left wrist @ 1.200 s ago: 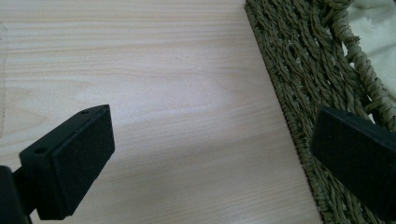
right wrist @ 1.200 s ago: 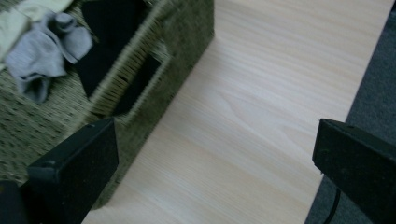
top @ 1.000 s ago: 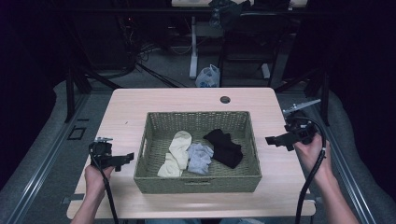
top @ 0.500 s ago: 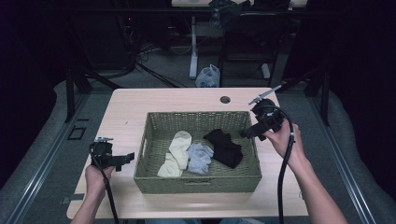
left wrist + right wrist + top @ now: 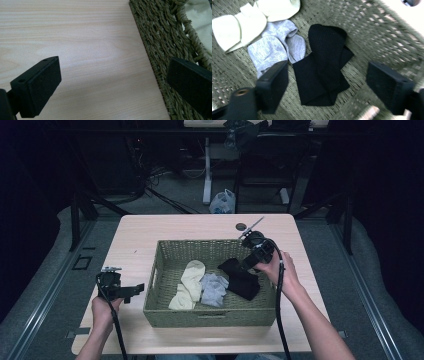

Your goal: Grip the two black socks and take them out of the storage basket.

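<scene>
A woven olive basket (image 5: 172,314) stands mid-table with black socks (image 5: 242,279), grey socks (image 5: 212,287) and cream socks (image 5: 187,279) inside. My right gripper (image 5: 248,263) hangs over the basket's right part, just above the black socks (image 5: 323,67), open with nothing between its jaws. Grey socks (image 5: 274,47) and cream socks (image 5: 239,23) lie to their left in the right gripper view. My left gripper (image 5: 135,290) rests open above the tabletop, just left of the basket wall (image 5: 160,50).
The light wooden table (image 5: 150,235) has bare room left of and behind the basket. A small dark round hole (image 5: 241,226) sits near the table's far edge. Beyond the table are cables, a white plastic bag (image 5: 223,202) and desk legs.
My right gripper has swung from the table's right edge inward and now hangs over the black socks in the basket. The left gripper has stayed put.
</scene>
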`<state>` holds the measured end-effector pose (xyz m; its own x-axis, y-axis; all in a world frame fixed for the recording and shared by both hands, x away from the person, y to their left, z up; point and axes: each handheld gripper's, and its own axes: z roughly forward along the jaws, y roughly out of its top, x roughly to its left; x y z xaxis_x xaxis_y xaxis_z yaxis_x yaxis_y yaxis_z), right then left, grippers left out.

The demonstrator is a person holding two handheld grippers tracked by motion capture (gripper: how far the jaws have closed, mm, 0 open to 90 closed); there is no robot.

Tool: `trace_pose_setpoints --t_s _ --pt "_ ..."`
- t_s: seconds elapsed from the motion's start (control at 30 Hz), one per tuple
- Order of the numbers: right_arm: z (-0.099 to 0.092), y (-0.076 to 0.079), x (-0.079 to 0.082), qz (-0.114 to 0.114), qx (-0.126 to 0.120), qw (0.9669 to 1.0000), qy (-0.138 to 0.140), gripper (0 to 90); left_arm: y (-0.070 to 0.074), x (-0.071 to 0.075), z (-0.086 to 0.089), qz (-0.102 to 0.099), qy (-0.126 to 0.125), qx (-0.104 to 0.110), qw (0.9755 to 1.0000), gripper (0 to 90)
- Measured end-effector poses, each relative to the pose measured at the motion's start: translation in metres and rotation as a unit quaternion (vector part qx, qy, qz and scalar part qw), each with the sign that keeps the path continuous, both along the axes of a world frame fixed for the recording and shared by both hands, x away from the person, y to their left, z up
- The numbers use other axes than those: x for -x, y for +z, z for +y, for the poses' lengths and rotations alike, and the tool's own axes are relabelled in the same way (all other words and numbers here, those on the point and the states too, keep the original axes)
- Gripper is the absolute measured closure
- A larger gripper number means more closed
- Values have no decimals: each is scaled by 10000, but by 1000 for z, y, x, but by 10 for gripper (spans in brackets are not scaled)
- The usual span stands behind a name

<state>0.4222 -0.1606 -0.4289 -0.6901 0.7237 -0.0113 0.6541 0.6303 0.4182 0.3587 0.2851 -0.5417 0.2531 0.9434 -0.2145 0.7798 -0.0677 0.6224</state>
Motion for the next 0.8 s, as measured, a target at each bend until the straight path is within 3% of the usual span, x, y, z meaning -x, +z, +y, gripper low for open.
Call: trace_pose_setpoints --t_s 0.33,0.4,0.57,0.77,0.8 --pt "20 -35 -16 316 258 9991 -77 346 0 -1 0 -1 -2 20 10000 2" --pt "25 -45 -19 399 348 9986 -94 411 0 -1 1 32 -39 21 10000 2" --pt "31 -56 -22 588 598 9965 -59 465 0 0 0 16 -26 19 10000 2" --pt "37 -63 -23 645 889 9939 -58 504 0 1 3 -13 31 29 10000 2" --pt "38 -66 -23 604 819 9948 -70 506 0 2 3 -13 24 29 10000 2"
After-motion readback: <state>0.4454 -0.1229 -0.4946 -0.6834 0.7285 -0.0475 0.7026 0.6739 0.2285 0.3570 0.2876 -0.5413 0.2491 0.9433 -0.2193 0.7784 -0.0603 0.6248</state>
